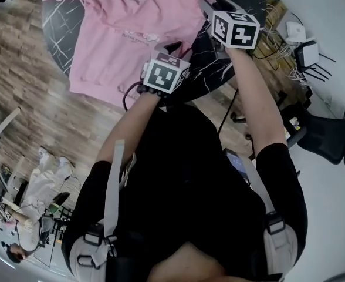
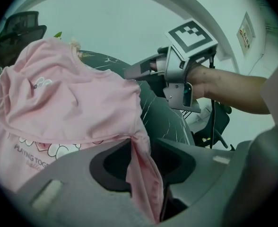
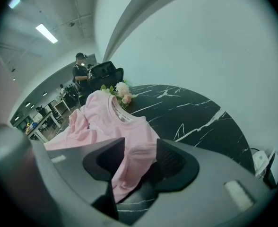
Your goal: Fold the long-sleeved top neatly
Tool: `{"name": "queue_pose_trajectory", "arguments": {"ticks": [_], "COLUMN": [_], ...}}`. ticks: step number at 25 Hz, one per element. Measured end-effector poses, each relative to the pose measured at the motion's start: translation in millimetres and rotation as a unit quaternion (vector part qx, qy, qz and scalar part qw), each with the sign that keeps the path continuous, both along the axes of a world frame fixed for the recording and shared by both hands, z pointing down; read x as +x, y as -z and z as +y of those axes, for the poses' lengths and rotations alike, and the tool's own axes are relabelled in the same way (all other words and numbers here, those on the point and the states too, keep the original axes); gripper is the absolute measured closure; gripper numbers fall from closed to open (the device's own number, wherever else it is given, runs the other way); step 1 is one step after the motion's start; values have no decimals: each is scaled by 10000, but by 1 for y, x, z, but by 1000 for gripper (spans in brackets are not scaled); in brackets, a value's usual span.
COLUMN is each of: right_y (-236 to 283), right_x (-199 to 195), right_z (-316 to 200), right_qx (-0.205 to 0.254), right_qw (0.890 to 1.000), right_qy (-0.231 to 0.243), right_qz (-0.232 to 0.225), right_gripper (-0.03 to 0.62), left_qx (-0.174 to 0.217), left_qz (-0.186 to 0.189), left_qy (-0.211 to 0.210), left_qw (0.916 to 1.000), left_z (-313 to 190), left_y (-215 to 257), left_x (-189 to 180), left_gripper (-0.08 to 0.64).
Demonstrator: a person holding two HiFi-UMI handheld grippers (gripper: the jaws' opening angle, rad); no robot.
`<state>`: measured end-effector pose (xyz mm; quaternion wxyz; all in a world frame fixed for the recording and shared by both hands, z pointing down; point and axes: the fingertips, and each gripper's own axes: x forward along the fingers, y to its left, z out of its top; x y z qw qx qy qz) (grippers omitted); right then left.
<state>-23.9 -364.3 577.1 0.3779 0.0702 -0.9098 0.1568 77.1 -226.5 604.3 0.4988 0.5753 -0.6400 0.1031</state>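
A pink long-sleeved top (image 1: 117, 31) with a small print lies spread on the round black marble table (image 1: 58, 22). My left gripper (image 1: 175, 47) is at the top's near right edge. In the left gripper view its jaws (image 2: 141, 151) pinch a narrow fold of the pink cloth (image 2: 68, 98), which hangs down between them. My right gripper (image 1: 210, 7) is farther back at the top's right side, and it also shows in the left gripper view (image 2: 139, 71). In the right gripper view a flap of the top (image 3: 117, 122) lies loose between the wide jaws (image 3: 139, 157), with a dark gap beside it.
A bunch of flowers (image 3: 122, 91) sits on the table (image 3: 195, 117) by the top's collar. Cables and small white devices (image 1: 301, 46) lie right of the table, with a black office chair (image 1: 328, 137) close by. A person (image 3: 81, 67) stands far behind near desks.
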Motion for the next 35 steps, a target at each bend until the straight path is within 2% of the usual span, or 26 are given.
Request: {"name": "queue_pose_trajectory", "arguments": {"ticks": [3, 5, 7, 10, 14, 16, 19, 24, 26, 30, 31, 32, 35], "right_y": [-13, -19, -20, -12, -5, -5, -7, -18, -21, -20, -20, -22, -31], "right_x": [-4, 0, 6, 12, 22, 27, 35, 49, 54, 60, 62, 64, 73], "right_z": [4, 3, 0, -1, -5, -9, -19, -32, -34, -34, -35, -37, -43], "right_qx": [185, 318, 273, -1, -405, -634, -965, -1291, -1369, -1777, -1834, -1808, -1317], "right_qw": [9990, 9976, 9978, 9994, 9991, 9980, 9952, 9911, 9897, 9808, 9791, 9792, 9872], "right_qy": [165, 198, 184, 225, 110, 27, -134, -308, -408, -806, -882, -925, -859], "right_qz": [379, 586, 568, 262, 86, 40, -23, 77, 107, -25, -57, -43, 257], "right_gripper": [404, 456, 522, 529, 532, 532, 534, 540, 540, 540, 540, 540, 537], "left_qx": [-195, -300, -378, -446, -432, -475, -507, -469, -501, -594, -597, -578, -434], "left_qz": [-287, -542, -855, -1313, -1186, -1398, -1789, -1809, -2003, -2606, -2666, -2612, -2020], "left_qy": [-103, -194, -373, -690, -746, -969, -1394, -1665, -1867, -2358, -2414, -2397, -2082], "left_qw": [9993, 9979, 9949, 9879, 9892, 9843, 9726, 9682, 9605, 9343, 9312, 9333, 9560], "left_z": [-3, -4, -4, -5, -8, -9, -13, -19, -19, -19, -19, -19, -19], "left_y": [-8, -11, -9, -3, -3, -3, -1, -1, -3, -5, -6, -7, -7], "left_x": [4, 4, 3, 3, 10, 12, 19, 33, 37, 40, 42, 43, 49], "left_gripper": [425, 444, 476, 494, 498, 520, 532, 537, 537, 537, 535, 535, 526]}}
